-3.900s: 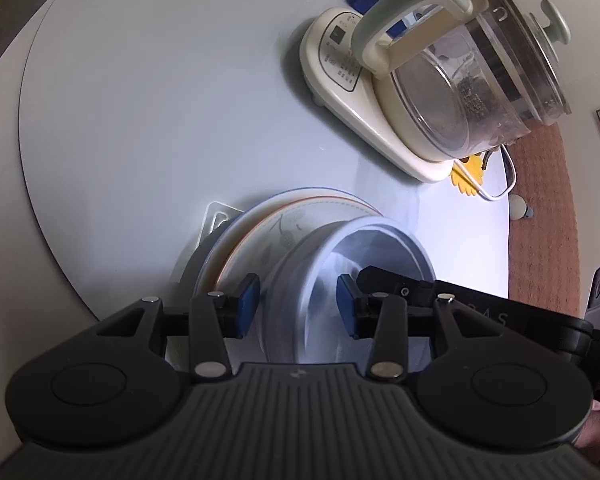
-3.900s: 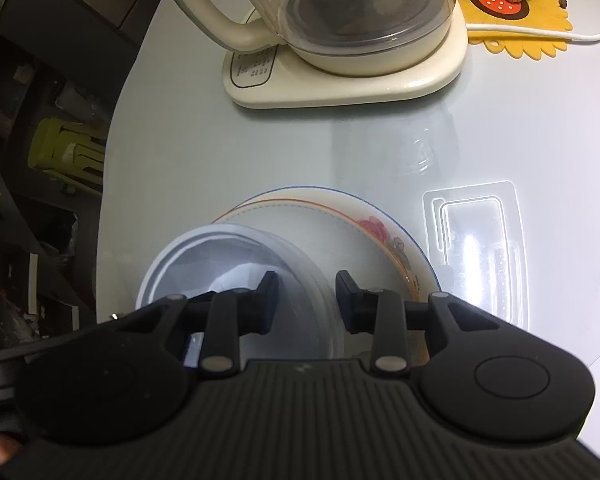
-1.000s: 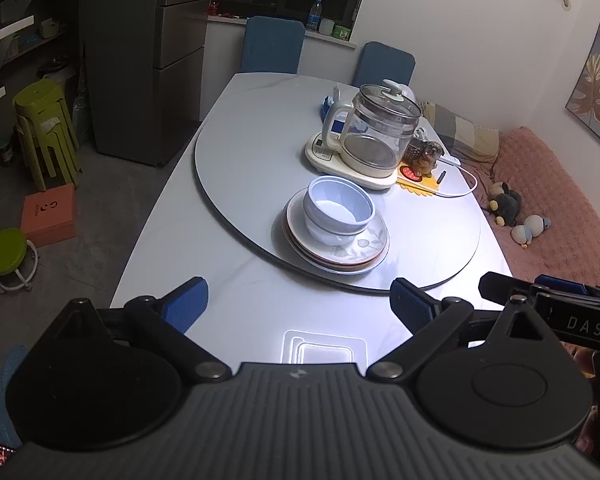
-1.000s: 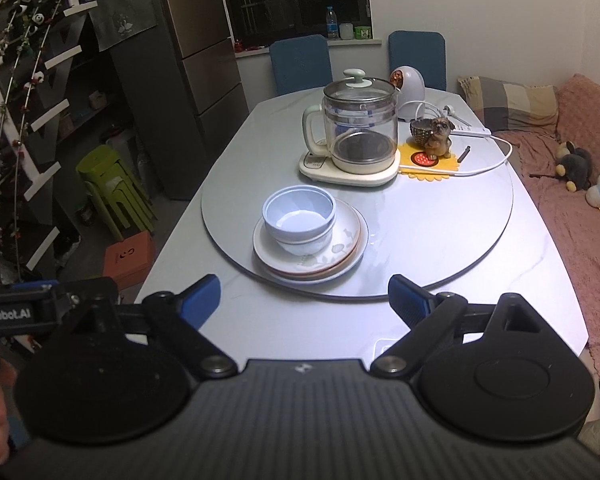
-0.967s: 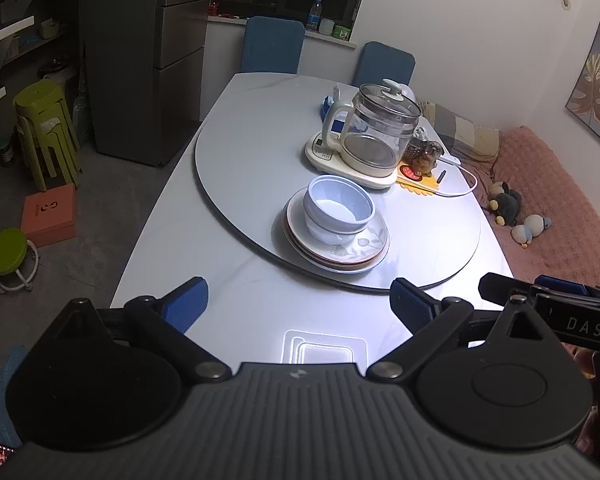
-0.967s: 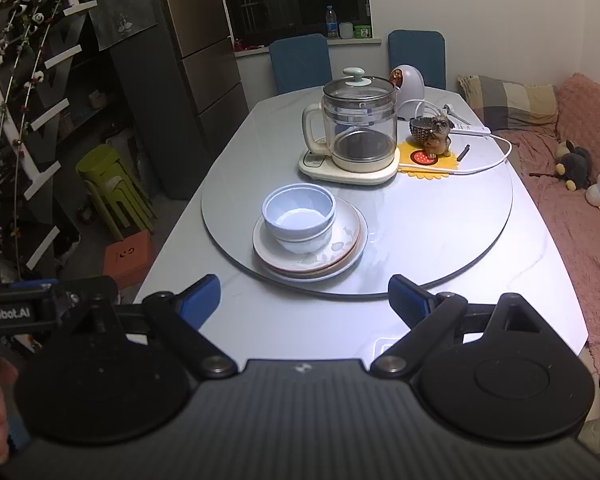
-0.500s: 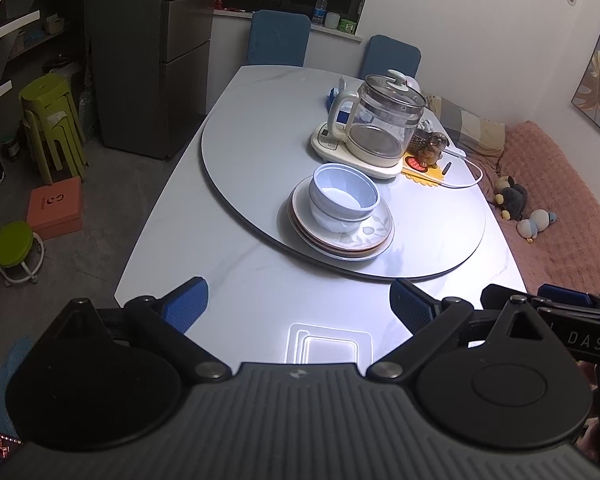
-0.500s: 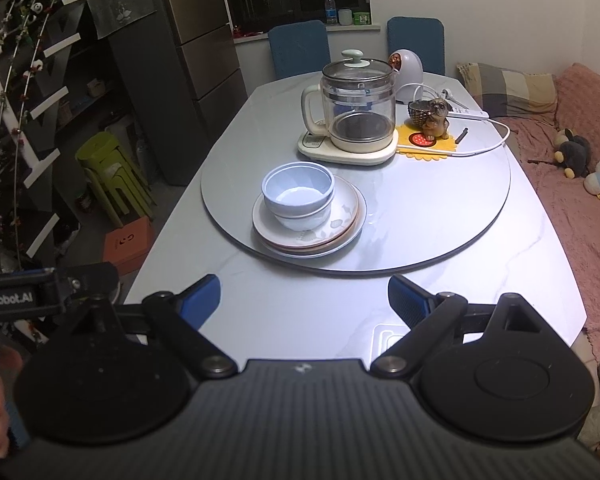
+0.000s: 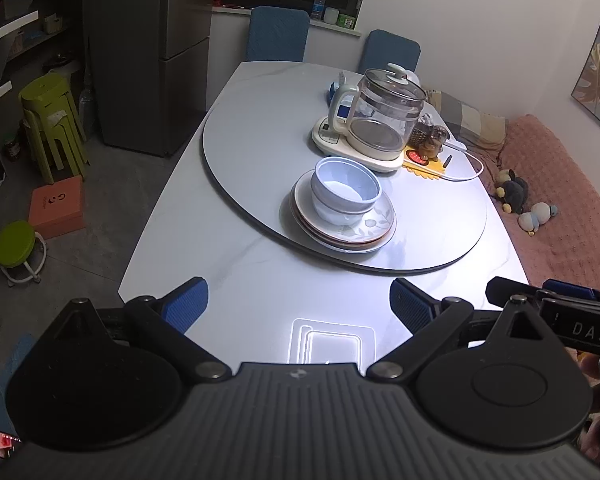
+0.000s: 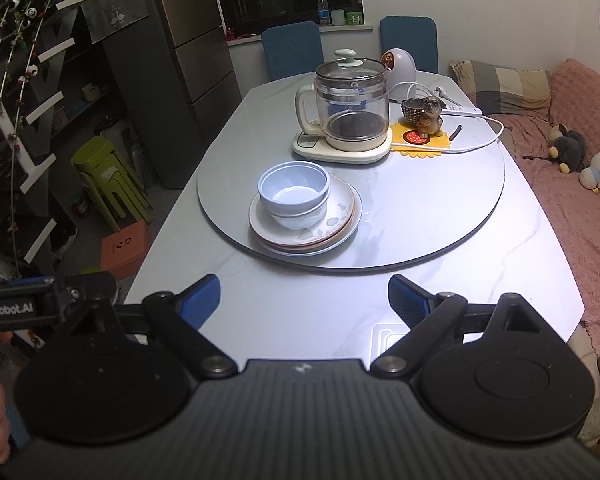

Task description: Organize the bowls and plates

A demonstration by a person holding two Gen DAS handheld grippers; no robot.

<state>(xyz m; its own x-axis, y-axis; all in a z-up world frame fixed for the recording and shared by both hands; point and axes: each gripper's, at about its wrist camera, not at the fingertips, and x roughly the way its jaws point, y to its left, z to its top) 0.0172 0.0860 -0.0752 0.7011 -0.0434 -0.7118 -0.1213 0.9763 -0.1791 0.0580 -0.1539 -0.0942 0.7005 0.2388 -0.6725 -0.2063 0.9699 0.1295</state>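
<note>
Two stacked pale blue bowls [image 9: 345, 195] sit on a stack of plates [image 9: 370, 234] on the round turntable [image 9: 260, 148]. The bowls [image 10: 294, 194] and plates [image 10: 332, 234] also show in the right wrist view. My left gripper [image 9: 299, 303] is open and empty, held back above the near table edge. My right gripper [image 10: 304, 298] is open and empty too, well short of the dishes. Its body shows at the right of the left wrist view.
A glass kettle [image 10: 350, 110] on its base stands behind the dishes, with a dog figurine [image 10: 428, 114] on a yellow mat and a white cable beside it. A clear plastic tray [image 9: 331, 340] lies at the near table edge. Chairs, fridge and green stools surround the table.
Both grippers have let go of the bowls, opened wide and pulled far back from the stack. In the last second they drifted slightly further back.
</note>
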